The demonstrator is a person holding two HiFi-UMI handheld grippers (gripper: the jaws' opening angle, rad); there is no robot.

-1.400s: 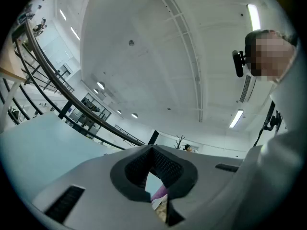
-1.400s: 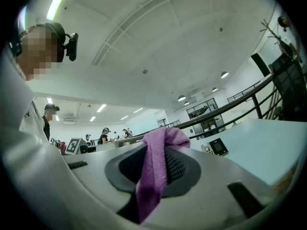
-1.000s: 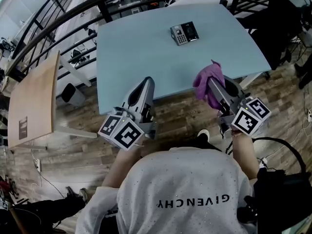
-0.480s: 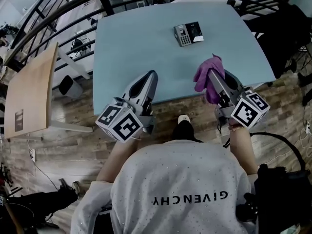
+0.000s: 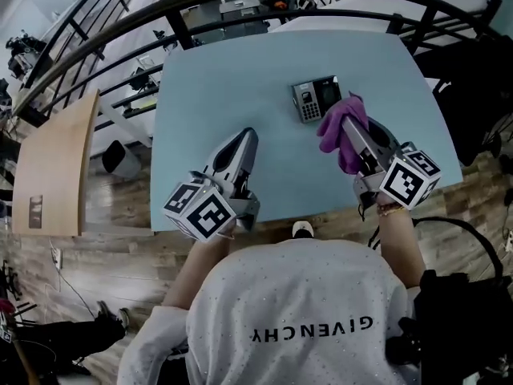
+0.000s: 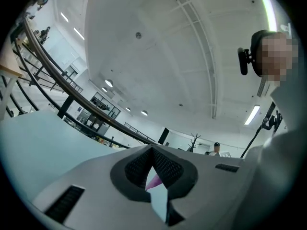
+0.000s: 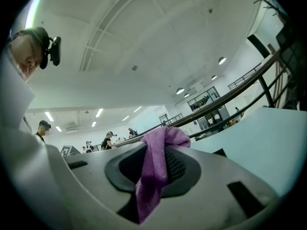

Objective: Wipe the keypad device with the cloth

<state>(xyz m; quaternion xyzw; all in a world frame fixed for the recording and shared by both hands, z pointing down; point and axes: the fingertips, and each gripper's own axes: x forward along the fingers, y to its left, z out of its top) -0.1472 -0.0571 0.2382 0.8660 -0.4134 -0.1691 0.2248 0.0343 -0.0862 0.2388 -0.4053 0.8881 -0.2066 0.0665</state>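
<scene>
The keypad device (image 5: 314,99), grey keys on the left and a black screen on the right, lies on the far middle of the light blue table (image 5: 216,79). A purple cloth (image 5: 340,128) hangs from my right gripper (image 5: 351,123), which is shut on it just right of and nearer than the device. In the right gripper view the cloth (image 7: 156,171) drapes over the shut jaws of the right gripper (image 7: 162,150). My left gripper (image 5: 246,137) hovers over the table's near left part, jaws together and holding nothing. In the left gripper view the left gripper (image 6: 152,153) points up at the ceiling.
A wooden tabletop (image 5: 52,167) stands to the left across a gap of plank floor. A black railing (image 5: 104,38) curves behind the blue table. A black bag (image 5: 457,311) and cables lie on the floor at the right. The table's near edge (image 5: 321,215) is right in front of the person.
The person has stepped up to the table. Both grippers have moved forward over the tabletop, and the right one with the cloth is now close beside the keypad device.
</scene>
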